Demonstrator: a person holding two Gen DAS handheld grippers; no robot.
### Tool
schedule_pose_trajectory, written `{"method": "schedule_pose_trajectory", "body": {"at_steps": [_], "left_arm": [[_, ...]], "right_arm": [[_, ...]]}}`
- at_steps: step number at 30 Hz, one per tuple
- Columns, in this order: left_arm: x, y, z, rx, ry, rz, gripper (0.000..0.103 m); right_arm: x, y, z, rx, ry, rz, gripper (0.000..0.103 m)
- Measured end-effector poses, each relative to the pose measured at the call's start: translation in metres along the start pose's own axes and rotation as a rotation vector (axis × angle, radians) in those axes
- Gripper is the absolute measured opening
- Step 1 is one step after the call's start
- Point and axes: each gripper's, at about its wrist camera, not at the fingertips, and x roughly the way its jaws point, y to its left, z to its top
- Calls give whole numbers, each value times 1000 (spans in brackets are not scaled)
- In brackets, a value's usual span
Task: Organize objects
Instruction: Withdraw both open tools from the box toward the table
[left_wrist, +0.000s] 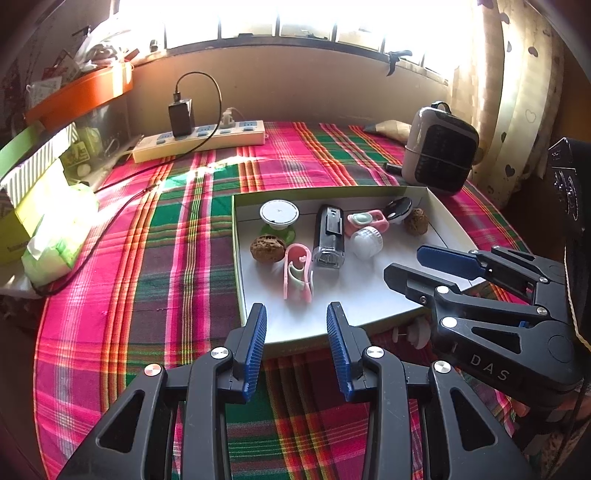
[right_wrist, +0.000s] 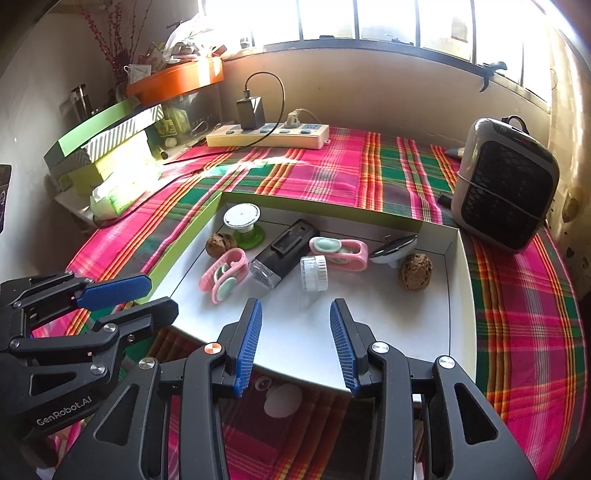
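the surface (right_wrist: 332, 173) carries a plaid cloth. landmark: the shallow white tray (right_wrist: 458, 295) at its centre. behind the tray stand a grey heater (right_wrist: 506, 184) and a power strip (right_wrist: 269, 136). inside the tray, along its far side, lie a black device (right_wrist: 284, 245), two pink clips (right_wrist: 225, 275), two walnuts (right_wrist: 415, 271) and a clear jar (right_wrist: 314, 273) (on its side). left gripper (left_wrist: 297, 332) and right gripper (right_wrist: 295, 334) hover at the tray's near edge, jaws partly apart, holding nothing.
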Motion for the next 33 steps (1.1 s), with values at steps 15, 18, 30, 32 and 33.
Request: {"method": "schedule_pose_trajectory", "body": {"at_steps": [15,18,30,32,33], "left_arm": [[-13,2,-17,-28,-28,-32,32],[-12,0,-20,-26,-25,-58,32],[-2,-17,-29,-6,10,-131,34],[0,-19,-30,-4,14,-135,34],[0,-20,-31,-3,15,-138,34]], "right_arm": [[-26,-4,-25,42,-44,-22,40],[-31,-9,-33,57,-44,-40,44],[-50,-27,-56,105,-55,-97,47],[-50,-31,-60,115,-51,-103,47],[-50,-33,-61,120,-48,-106,47]]}}
